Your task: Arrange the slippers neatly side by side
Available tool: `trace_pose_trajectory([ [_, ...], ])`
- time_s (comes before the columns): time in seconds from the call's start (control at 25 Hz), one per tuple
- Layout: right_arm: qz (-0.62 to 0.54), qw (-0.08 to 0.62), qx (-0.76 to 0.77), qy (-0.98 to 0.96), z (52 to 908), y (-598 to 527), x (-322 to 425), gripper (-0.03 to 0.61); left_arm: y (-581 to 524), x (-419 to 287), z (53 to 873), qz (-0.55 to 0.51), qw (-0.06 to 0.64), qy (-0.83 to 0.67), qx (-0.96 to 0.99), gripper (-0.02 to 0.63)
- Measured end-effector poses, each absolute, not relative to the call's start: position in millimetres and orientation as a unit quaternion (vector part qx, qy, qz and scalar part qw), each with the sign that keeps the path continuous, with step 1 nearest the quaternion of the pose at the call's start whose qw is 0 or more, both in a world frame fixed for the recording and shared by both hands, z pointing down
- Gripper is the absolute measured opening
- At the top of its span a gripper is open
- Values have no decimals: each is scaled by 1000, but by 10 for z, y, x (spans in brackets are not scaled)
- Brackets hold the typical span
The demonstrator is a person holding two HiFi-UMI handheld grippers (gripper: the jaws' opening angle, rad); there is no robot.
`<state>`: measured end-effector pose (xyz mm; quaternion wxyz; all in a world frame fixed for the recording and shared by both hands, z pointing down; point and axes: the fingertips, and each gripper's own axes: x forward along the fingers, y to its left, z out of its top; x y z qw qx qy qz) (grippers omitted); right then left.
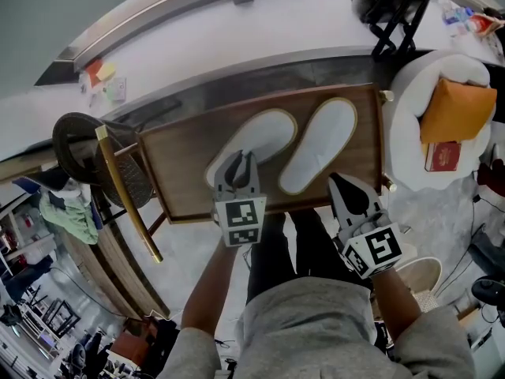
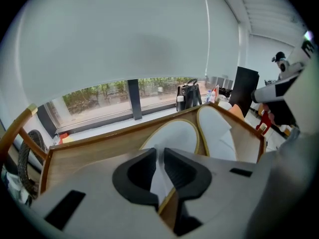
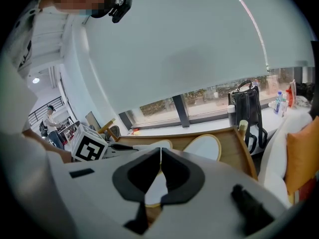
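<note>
Two white slippers with tan rims lie soles-up on a wooden table (image 1: 180,168). The left slipper (image 1: 260,136) is angled, the right slipper (image 1: 322,142) lies close beside it. My left gripper (image 1: 239,160) is at the left slipper's near end. In the left gripper view, the left gripper (image 2: 160,154) has its jaws nearly together with the left slipper (image 2: 174,133) pinched between the pads, and the right slipper (image 2: 218,128) lies beyond. My right gripper (image 1: 339,181) hovers over the table's near edge, just short of the right slipper (image 3: 205,145). The right gripper (image 3: 160,151) is shut with nothing in it.
A white armchair (image 1: 410,101) with an orange cushion (image 1: 458,109) stands right of the table. A black handbag (image 1: 394,6) sits on the windowsill behind. At the left stands a chair with a gold post (image 1: 126,196). The table has raised wooden edges.
</note>
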<state>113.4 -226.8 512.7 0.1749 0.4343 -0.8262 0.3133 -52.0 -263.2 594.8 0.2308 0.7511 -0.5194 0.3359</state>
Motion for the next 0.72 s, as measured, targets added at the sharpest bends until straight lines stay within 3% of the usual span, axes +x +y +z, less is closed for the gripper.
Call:
trace_pose_trajectory([
  [0.72,288,165,407,-851,4861,-2303,917,26,-2289,-1064,5794,251,372,-652,611,48],
])
